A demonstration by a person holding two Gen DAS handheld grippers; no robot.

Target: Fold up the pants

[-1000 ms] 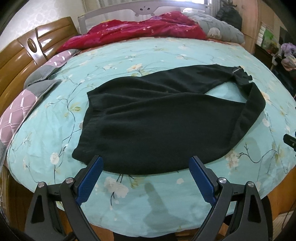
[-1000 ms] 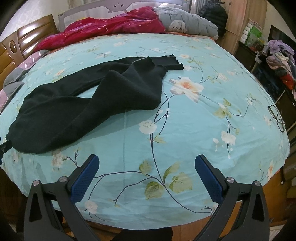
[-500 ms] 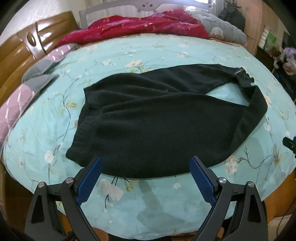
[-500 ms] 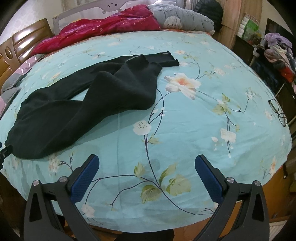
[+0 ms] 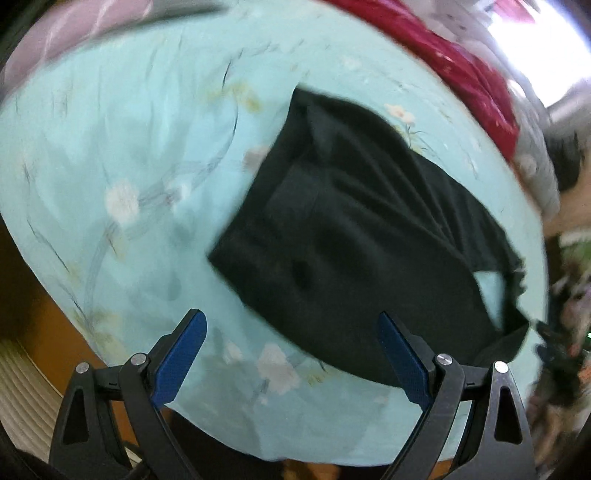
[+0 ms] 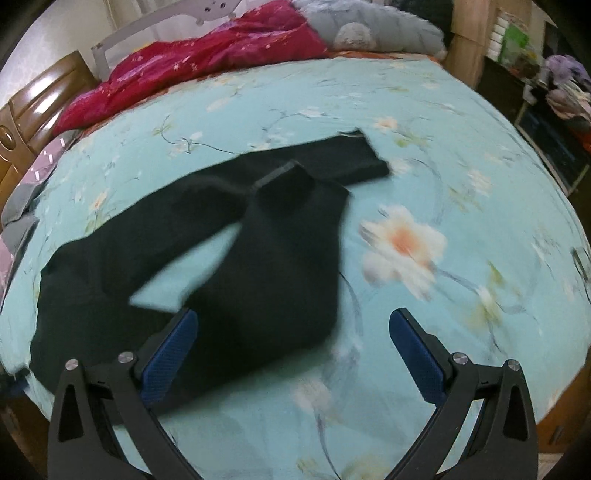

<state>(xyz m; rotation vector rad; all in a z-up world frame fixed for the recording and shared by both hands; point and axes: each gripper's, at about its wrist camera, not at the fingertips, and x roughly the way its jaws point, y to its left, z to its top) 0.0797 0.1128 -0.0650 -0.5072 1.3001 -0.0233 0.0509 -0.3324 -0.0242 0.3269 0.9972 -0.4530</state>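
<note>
Black pants [image 5: 362, 229] lie spread on a light blue floral bedsheet [image 5: 110, 155]. In the left wrist view, which is tilted and blurred, the waist end is nearest my left gripper [image 5: 291, 354], which is open and empty above the bed's near edge. In the right wrist view the pants [image 6: 266, 258] show their two legs, one bent over toward the other. My right gripper [image 6: 295, 350] is open and empty, its left finger over the near leg.
A red quilt [image 6: 207, 62] and a grey pillow [image 6: 376, 29] lie at the far side of the bed. A wooden headboard [image 6: 33, 114] stands at the left. Glasses [image 6: 581, 258] lie near the sheet's right edge. Clutter [image 6: 565, 85] stands beyond the bed at right.
Both grippers have moved closer to the pants. The left view has swung left and tilted toward the waist end. The right gripper has shifted left over the near leg. The pants have not moved.
</note>
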